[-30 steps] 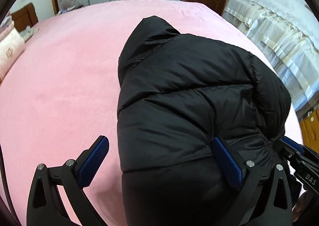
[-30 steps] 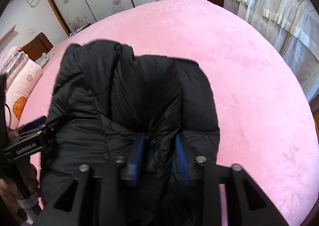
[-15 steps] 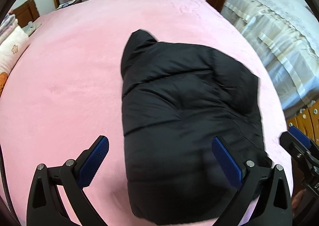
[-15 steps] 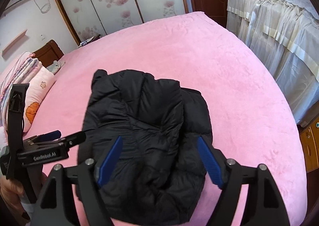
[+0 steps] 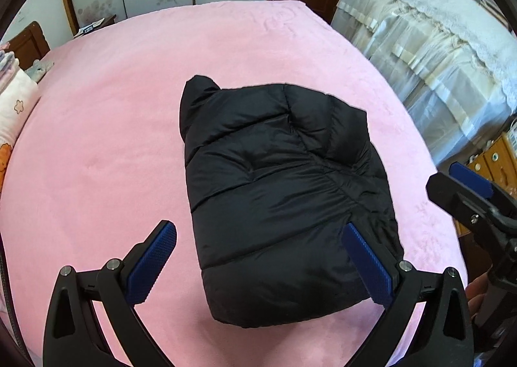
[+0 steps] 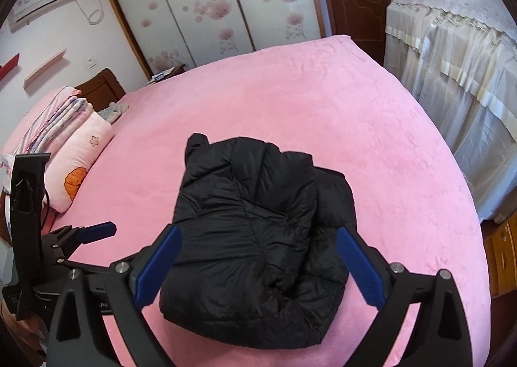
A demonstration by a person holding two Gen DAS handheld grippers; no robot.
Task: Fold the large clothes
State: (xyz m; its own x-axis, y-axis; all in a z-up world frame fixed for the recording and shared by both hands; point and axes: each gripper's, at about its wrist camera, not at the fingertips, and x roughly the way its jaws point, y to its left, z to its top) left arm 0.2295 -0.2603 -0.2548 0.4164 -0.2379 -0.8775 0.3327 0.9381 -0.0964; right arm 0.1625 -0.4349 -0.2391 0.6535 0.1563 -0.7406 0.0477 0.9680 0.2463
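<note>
On the pink bed (image 5: 97,147), folded black jacket (image 5: 278,192) lies released; left gripper (image 5: 258,266) open, right gripper (image 6: 258,266) just opened, both empty. Folding appears finished; next, inspect or tidy edges.

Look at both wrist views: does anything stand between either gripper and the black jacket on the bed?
Nothing visible does. The folded black jacket lies alone on the pink blanket. The left gripper and right gripper both hover above it, jaws open and empty; the right jaws have just been opening.

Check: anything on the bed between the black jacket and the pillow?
Nothing: in the right wrist view only bare pink blanket separates the black jacket from the pillow.
</note>
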